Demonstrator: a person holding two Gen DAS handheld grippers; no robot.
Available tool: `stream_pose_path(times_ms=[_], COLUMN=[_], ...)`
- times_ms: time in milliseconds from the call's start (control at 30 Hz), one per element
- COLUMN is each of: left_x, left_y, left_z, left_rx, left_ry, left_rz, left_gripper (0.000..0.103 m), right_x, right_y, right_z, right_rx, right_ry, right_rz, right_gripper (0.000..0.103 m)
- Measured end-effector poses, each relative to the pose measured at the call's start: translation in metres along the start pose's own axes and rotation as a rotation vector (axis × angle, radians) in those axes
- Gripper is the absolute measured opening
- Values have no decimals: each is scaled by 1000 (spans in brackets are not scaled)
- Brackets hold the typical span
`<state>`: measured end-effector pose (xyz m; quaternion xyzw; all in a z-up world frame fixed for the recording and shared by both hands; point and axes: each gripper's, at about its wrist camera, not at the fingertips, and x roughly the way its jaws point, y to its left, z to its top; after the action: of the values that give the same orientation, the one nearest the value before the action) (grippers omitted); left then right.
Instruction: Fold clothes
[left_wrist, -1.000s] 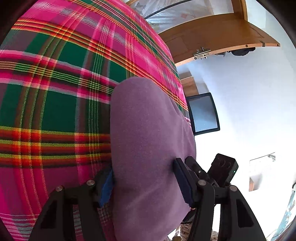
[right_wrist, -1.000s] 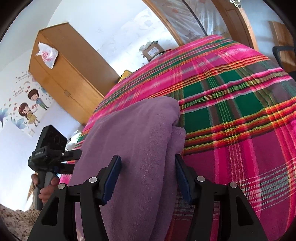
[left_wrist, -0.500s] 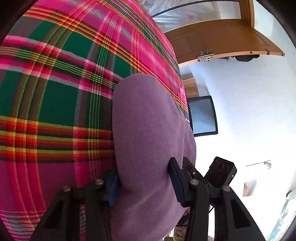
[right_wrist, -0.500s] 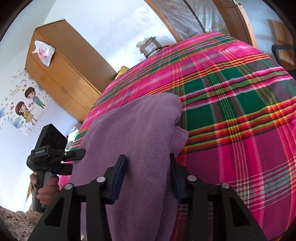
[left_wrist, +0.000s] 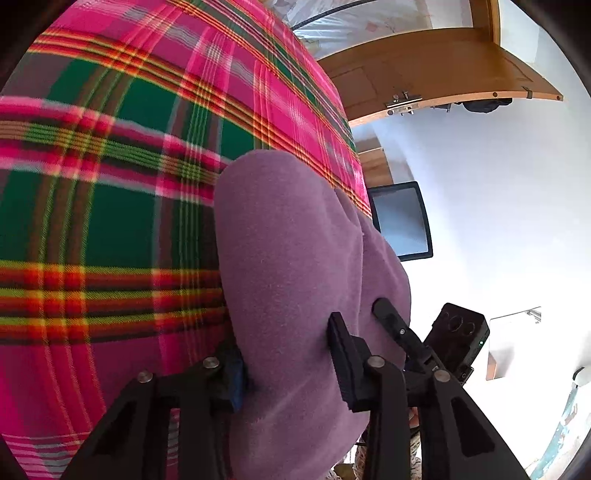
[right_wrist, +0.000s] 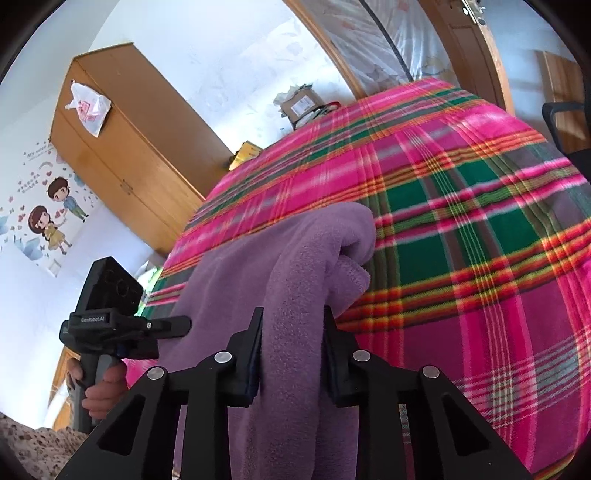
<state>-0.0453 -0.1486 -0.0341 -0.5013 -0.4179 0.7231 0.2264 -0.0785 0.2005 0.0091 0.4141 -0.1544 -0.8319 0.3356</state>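
Pink, green and red plaid blanket (left_wrist: 110, 229) (right_wrist: 461, 240) spread over the bed, filling most of both views. Tall wooden wardrobe (right_wrist: 122, 162) against the white wall behind, a thin plastic bag (right_wrist: 88, 110) lying on its top. Open wooden door (left_wrist: 436, 66) off the far edge of the bed, a dark screen (left_wrist: 400, 221) standing below it.

Purple fleece garment (left_wrist: 291, 266) (right_wrist: 295, 280) lying on the blanket at the near edge of the bed, bunched into thick folds, its far end rounded and resting on the plaid. Gathered at its near end between both claws.

Left claw (left_wrist: 288, 365) clamped on the fleece: cloth bulging up between the two fingers, pressed against both pads. Seen from the right wrist, the same claw (right_wrist: 177, 323) held by a hand (right_wrist: 105, 387) beside the garment's left edge, one finger tip lying against the cloth.

Right claw (right_wrist: 291, 347) also clenched on the fleece, a thick fold squeezed tight between the two pads and rising straight ahead. From the left wrist, its finger (left_wrist: 391, 325) pressing into the garment's right side.

Cartoon sticker (right_wrist: 51, 218) of two figures on the wall, small lettering above it too tiny to read. Cardboard box (right_wrist: 301, 103) beyond the bed, its label unreadable. White lettering on the left claw's body, roughly "GenRobot.AI".
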Motion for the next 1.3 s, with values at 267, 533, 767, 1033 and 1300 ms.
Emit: stream_pose_path(times_ms=[267,533,767,1033,1300], left_x=[-50,-110,-151,-183,-206], left_y=[15,33,54,76,106], left_z=[18,44,72,101,125], left_rx=[-22,-36,-63,-80,-133], left_ry=[-81,-168,-226,-279,-315], left_rz=[2,91,153,211,266], left_gripper=[38,38,39,39,39], right_x=[22,77,122,177,238], right_y=[38,80,114,143,165], right_z=[20,46,64,85,96], right_rx=[-35,-81,-117,-104,-63], right_ry=[-4,40,77,112,149], right_rz=[45,108,150,197,240], right_gripper=[28,27,27,27,27])
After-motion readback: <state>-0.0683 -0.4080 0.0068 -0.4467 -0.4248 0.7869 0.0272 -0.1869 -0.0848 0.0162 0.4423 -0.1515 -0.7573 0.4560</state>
